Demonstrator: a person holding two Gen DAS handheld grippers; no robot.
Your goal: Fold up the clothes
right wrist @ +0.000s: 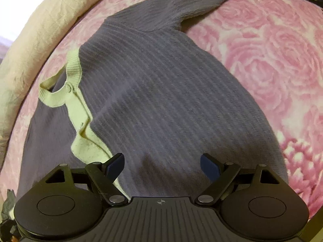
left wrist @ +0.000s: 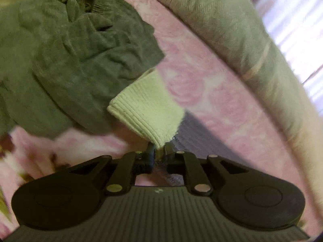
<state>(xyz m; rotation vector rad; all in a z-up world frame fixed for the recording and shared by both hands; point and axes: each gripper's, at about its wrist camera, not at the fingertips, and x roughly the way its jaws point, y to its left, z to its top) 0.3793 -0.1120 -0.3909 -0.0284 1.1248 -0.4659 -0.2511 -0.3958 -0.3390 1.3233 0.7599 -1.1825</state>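
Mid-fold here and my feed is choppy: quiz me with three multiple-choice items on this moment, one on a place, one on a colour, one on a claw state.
1. Where does the green sweater lie in the left wrist view?
A. Up and to the left of the cream cuff
B. Under the right claw
C. On the floor

2. What colour is the trim on the purple cardigan?
A. Red
B. Pale cream-green
C. Black

3. What is the left claw doing?
A. Wide open over bare bedding
B. Shut on the green sweater
C. Shut on the cream cuff

Answers: 1 A, it fills the upper left, beyond the cuff. 2 B, the collar band and button placket are pale. 3 C, the cuff's tip is pinched between the fingers.
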